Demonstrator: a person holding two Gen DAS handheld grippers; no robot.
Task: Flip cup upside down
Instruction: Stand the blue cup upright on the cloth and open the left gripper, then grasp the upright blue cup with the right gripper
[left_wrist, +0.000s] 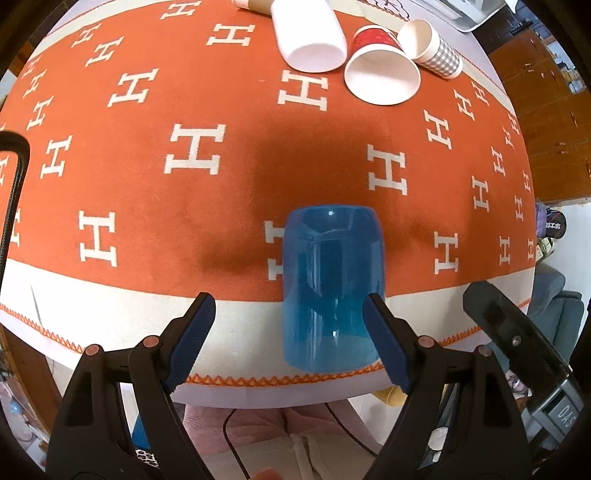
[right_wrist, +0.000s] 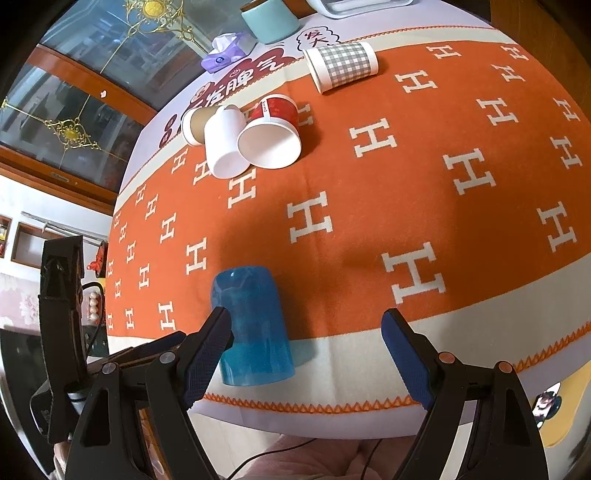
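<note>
Both claws, left (left_wrist: 286, 314) and right (right_wrist: 306, 328), gape empty; blue cup (left_wrist: 330, 288) stands inverted on H-lettered cloth (left_wrist: 147, 177).

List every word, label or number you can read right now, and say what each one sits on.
"H", repeated white letters woven across the orange cloth.
"DAS", partly cut off, on the grey body of the other tongs.
Large Chinese characters on the mat at the table's far edge: too distorted to quote reliably.
Print on the red paper cup: too small to read.
Blue cup: no text.
</note>
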